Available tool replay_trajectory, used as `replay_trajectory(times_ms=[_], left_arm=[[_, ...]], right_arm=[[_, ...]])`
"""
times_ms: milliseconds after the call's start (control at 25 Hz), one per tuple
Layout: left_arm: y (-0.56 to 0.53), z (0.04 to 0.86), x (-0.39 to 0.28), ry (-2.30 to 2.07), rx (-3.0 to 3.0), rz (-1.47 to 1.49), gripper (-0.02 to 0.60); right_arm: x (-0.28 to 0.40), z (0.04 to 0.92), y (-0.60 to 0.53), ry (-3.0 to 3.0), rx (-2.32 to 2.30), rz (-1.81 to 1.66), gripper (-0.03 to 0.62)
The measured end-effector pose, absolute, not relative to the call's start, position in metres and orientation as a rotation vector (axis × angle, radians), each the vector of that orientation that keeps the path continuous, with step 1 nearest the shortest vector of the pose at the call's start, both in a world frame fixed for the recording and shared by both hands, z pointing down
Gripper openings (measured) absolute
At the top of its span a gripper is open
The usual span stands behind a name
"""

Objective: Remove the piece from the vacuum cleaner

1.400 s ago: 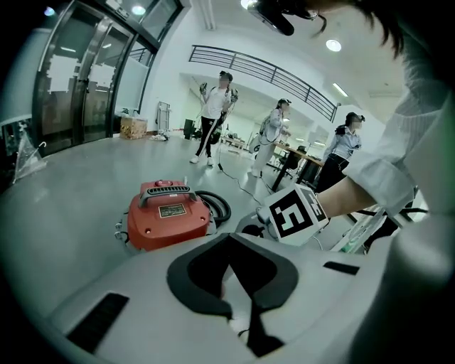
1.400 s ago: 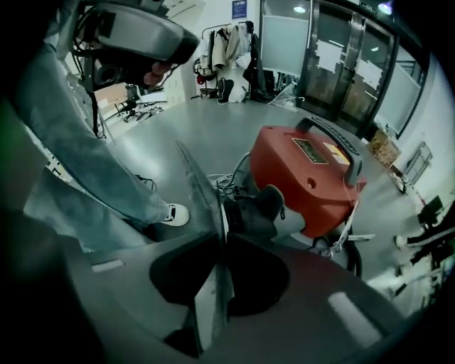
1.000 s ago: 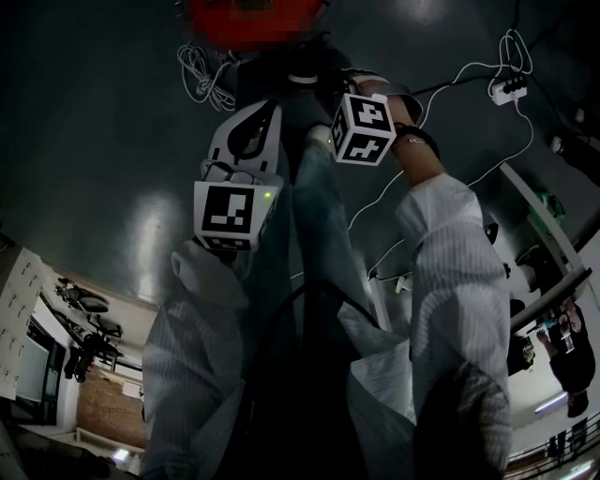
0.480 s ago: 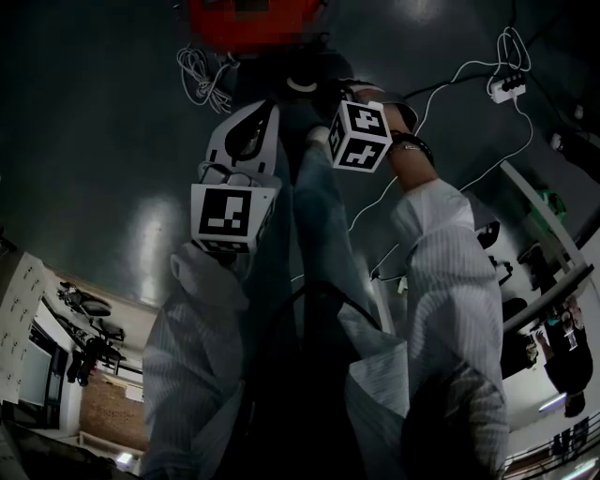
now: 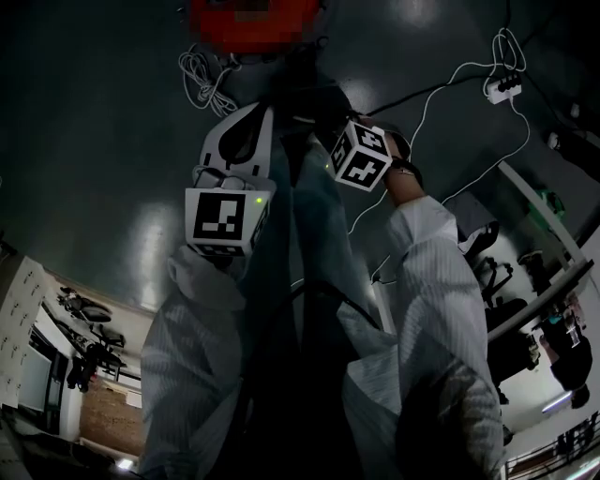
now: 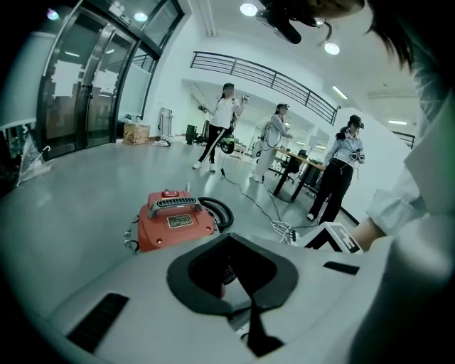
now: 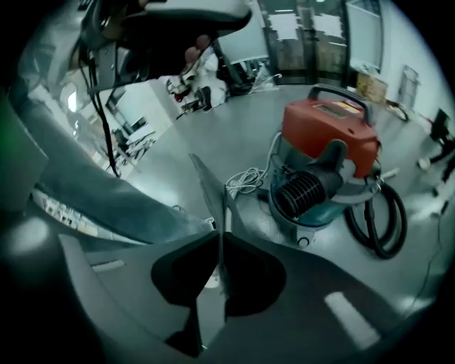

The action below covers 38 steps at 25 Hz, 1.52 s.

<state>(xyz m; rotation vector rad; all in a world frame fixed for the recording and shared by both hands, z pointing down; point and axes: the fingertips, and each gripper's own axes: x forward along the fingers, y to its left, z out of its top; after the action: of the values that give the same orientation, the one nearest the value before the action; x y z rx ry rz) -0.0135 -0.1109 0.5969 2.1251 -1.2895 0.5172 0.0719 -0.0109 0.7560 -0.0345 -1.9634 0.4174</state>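
Note:
The vacuum cleaner (image 7: 327,153) stands on the grey floor, with a red lid, a carry handle and a teal drum. A black ribbed piece (image 7: 306,192) sticks out of its side, and a black hose (image 7: 384,220) loops beside it. In the head view its red top (image 5: 253,19) lies at the upper edge. The left gripper view shows it from the other side (image 6: 174,220). My left gripper (image 6: 238,284) is shut and empty, short of the vacuum. My right gripper (image 7: 213,192) hangs apart from the ribbed piece, its jaws closing with nothing between them. Its marker cube (image 5: 361,156) shows beside the left gripper (image 5: 246,131).
A coiled white cable (image 5: 202,80) lies left of the vacuum. At the right, a power strip (image 5: 502,86) trails a long white cord. Several people (image 6: 222,124) stand by a table (image 6: 302,160) further back. Glass doors (image 6: 92,85) line the left wall.
The right gripper's marker cube has slid lower in the head view and turned a little. The left gripper has hardly moved.

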Motion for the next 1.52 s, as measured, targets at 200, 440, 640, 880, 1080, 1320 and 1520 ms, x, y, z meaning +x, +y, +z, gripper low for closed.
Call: replay_trajectory(times_ms=[200,440,640,880,1080,1320,1520], left_arm=[[-0.113,0.543,-0.018,-1.334,2.128,0.474,0.005],[-0.099,0.428,-0.01,-1.366,2.109,0.459,0.005],[-0.103,0.316,0.0,-1.391,2.152,0.357,0.005],[-0.107,0.211,0.015,-1.442,2.296,0.276,0.005],[-0.101,0.168,0.031,-1.469,2.35,0.228,0.005],[-0.097,0.151,0.03,-1.466,2.375,0.244,0.005],[-0.102,0.147,0.025,-1.485,2.389,0.217,0.005]], right_arm=[[0.083,0.684,-0.025,-2.038,0.272,0.694,0.023],[0.081,0.517,-0.031,-2.218,0.595,0.992,0.025],[0.091,0.369,-0.055,-2.342,0.869,1.111,0.028],[0.097,0.235,-0.061,-2.513,1.044,1.013,0.031],[0.112,0.174,-0.062,-2.636,1.156,0.91,0.034],[0.105,0.15,-0.062,-2.662,1.153,0.793,0.029],[0.103,0.146,-0.065,-2.678,1.15,0.791,0.028]])
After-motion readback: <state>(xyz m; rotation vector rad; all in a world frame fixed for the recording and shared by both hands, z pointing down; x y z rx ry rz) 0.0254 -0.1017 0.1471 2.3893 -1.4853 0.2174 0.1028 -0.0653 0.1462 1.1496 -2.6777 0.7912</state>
